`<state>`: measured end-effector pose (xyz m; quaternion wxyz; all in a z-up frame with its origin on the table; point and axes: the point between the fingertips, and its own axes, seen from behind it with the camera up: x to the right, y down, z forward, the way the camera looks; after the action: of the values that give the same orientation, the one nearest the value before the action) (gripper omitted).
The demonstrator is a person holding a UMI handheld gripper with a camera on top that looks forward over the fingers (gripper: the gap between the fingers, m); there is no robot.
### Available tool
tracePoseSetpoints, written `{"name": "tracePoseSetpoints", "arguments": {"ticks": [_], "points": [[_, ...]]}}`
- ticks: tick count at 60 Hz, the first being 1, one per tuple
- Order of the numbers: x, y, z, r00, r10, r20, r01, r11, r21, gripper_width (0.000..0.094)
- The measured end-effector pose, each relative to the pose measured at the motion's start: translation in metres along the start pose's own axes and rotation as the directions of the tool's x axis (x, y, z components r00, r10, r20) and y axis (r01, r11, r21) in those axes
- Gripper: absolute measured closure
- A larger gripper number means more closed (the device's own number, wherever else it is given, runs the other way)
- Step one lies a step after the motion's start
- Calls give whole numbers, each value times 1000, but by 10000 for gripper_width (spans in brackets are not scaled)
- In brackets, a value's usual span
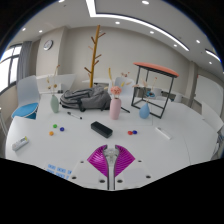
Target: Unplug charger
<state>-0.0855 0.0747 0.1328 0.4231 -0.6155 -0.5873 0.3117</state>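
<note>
The handheld gripper (pixel 112 160) hung above a white tabletop (pixel 170 135), its two magenta-padded fingers (pixel 101 160) drawn together so that the pads met at the middle, with nothing pinched between them.

Just ahead of the fingers, on bare table, lay a small flat black rectangular block (pixel 101 128), which may have been the charger; no cable or socket could be made out at it, so I could not tell whether it was plugged in. It lay apart from the fingers, untouched.

Beyond the block stood a pale pink bottle with a lighter top (pixel 116 105), upright. To its left a heap of grey cloth and dark cable-like loops (pixel 83 99) was spread over the table. Farther left stood a pale green upright bottle (pixel 55 102), and beyond that a blue boxy container (pixel 25 109) at the table's edge. A few small coloured beads (pixel 56 127) were scattered between the green bottle and the black block, and one small pinkish piece (pixel 131 131) lay to the right of the block. To the right of the pink bottle sat a small blue cup-like thing (pixel 144 112).

Behind the table rose a bare wooden coat tree (pixel 97 50), and to the right a small table with a reddish top on dark legs (pixel 157 70).

No writing or brand could be read anywhere.
</note>
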Motion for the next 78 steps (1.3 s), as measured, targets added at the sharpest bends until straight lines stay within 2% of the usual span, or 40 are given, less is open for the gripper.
{"name": "tracePoseSetpoints", "arguments": {"ticks": [4, 13, 22, 26, 31, 34, 38, 46, 51, 60, 68, 78], "points": [[26, 37, 8, 999, -16, -27, 14, 998, -54, 876], [53, 113, 36, 1000, -6, -29, 1, 982, -191, 844], [61, 144, 51, 999, 32, -12, -34, 968, -250, 690], [67, 144, 55, 999, 36, -21, -40, 965, -259, 506], [73, 141, 46, 999, 37, -30, -43, 965, -257, 66], [74, 137, 37, 999, 38, -23, -43, 963, -266, 128], [77, 125, 13, 999, 49, -21, -53, 962, -269, 78], [82, 97, -69, 998, 53, -33, -60, 954, -293, 85], [79, 81, -125, 998, 68, -12, -69, 951, -300, 84], [81, 76, -202, 994, 106, -15, -105, 938, -329, 84], [97, 69, -224, 993, 101, -57, -114, 949, -295, 83], [103, 65, -215, 994, 95, -60, -108, 953, -282, 82]]}}
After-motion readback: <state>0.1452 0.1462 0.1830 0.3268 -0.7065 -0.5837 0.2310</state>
